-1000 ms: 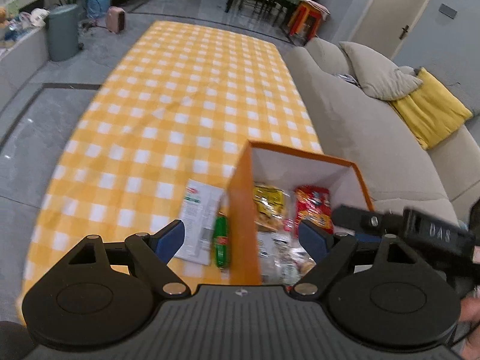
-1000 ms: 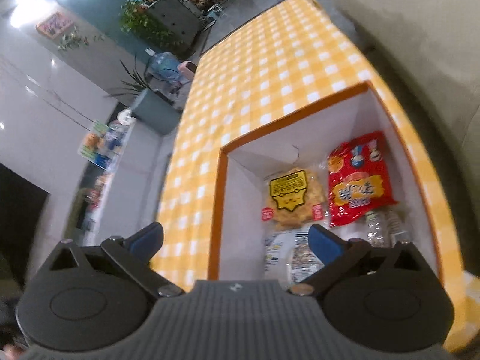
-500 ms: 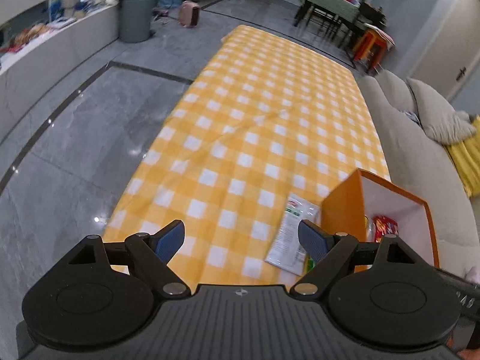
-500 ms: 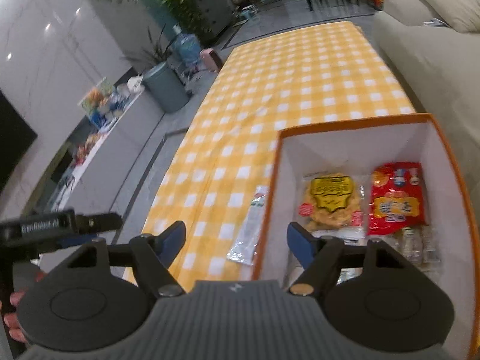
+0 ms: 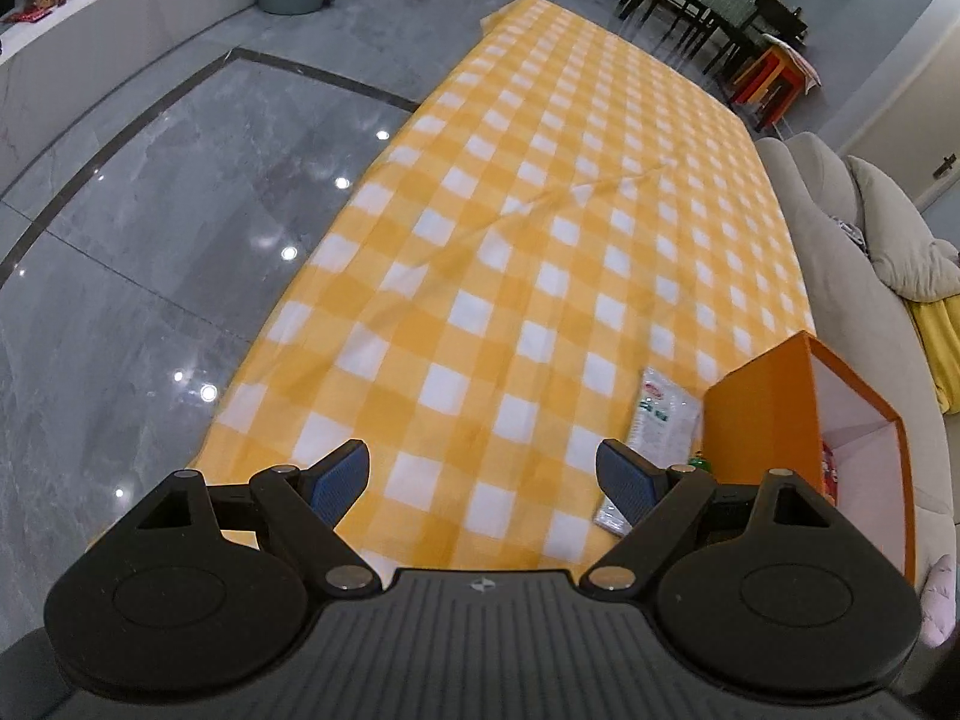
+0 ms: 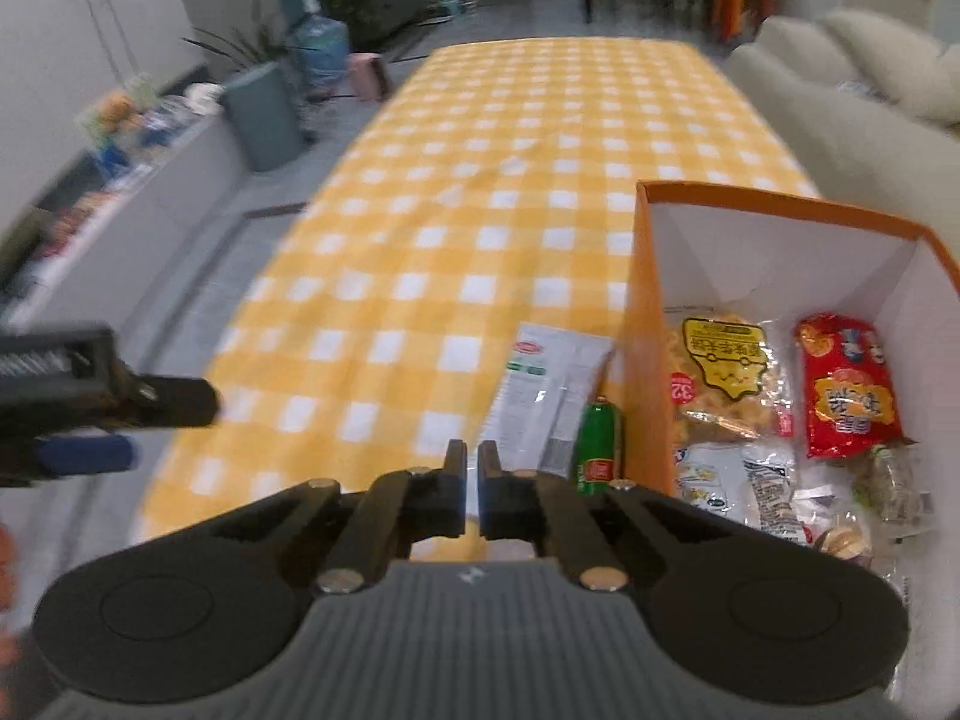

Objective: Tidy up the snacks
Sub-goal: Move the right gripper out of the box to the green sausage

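An orange box with white inside walls stands on the yellow checked tablecloth and holds several snack packs, among them a yellow one and a red one. A white flat packet and a small green pack lie on the cloth just left of the box. My right gripper is shut and empty, above the cloth near the white packet. My left gripper is open and empty, left of the box and the white packet.
A grey sofa with cushions runs along the table's right side. Grey tiled floor lies to the left, with a low counter and a bin. Dining chairs stand at the far end.
My right gripper has closed with nothing in it and moved left, out from over the box. My left gripper has swung left, away from the box, and stays open.
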`<state>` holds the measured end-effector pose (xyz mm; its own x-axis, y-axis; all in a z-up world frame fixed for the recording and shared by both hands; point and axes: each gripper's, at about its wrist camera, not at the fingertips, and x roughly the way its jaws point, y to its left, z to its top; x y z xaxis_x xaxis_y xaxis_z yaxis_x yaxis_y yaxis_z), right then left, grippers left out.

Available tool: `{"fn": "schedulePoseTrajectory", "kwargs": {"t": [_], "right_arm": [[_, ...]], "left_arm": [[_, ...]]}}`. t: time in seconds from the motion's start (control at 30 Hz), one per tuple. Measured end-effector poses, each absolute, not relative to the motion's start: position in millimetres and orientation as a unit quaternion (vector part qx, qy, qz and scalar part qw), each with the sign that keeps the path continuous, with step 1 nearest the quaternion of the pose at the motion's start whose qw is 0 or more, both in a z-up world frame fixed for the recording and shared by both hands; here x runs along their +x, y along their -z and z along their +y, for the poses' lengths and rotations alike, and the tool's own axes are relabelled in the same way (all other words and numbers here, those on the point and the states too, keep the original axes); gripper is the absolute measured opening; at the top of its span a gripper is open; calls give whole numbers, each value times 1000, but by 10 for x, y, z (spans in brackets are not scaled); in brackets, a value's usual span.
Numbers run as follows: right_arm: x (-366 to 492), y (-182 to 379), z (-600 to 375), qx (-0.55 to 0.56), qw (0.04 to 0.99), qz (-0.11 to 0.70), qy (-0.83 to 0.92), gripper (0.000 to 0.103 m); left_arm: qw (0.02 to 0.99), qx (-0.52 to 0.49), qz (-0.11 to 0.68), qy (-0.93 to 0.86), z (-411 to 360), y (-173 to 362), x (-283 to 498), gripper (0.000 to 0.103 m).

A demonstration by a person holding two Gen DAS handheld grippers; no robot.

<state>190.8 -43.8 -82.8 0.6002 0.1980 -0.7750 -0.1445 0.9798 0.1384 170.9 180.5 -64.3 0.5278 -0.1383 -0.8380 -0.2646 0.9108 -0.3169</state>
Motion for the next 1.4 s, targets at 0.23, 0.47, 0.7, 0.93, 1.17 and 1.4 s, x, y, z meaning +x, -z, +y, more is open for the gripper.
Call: {"fn": "schedulePoseTrajectory", "kwargs": {"t": [0.23, 0.47, 0.7, 0.93, 1.17, 1.4], "right_arm": [[1872, 1318, -99, -17, 914, 404, -22, 47], [1915, 1600, -32, -21, 912, 409, 22, 62], [1964, 1728, 113, -1, 918, 392, 51, 84], [1904, 1668, 3, 7, 922, 387, 24, 42], [1724, 1612, 151, -9, 912, 402, -82, 37], [1549, 1539, 286, 8, 901, 407, -151, 28]], "left_arm": [[846, -213, 488, -38, 1941, 726, 1748, 100], [842, -219, 492, -36, 2026, 794, 1785, 100], [838, -218, 498, -35, 2044, 882, 1821, 100], [834, -228, 500, -41, 2088, 910, 1829, 100], [831, -233, 504, -35, 2093, 923, 1828, 100], [819, -225, 527, -18, 2016, 1069, 1907, 100]]}}
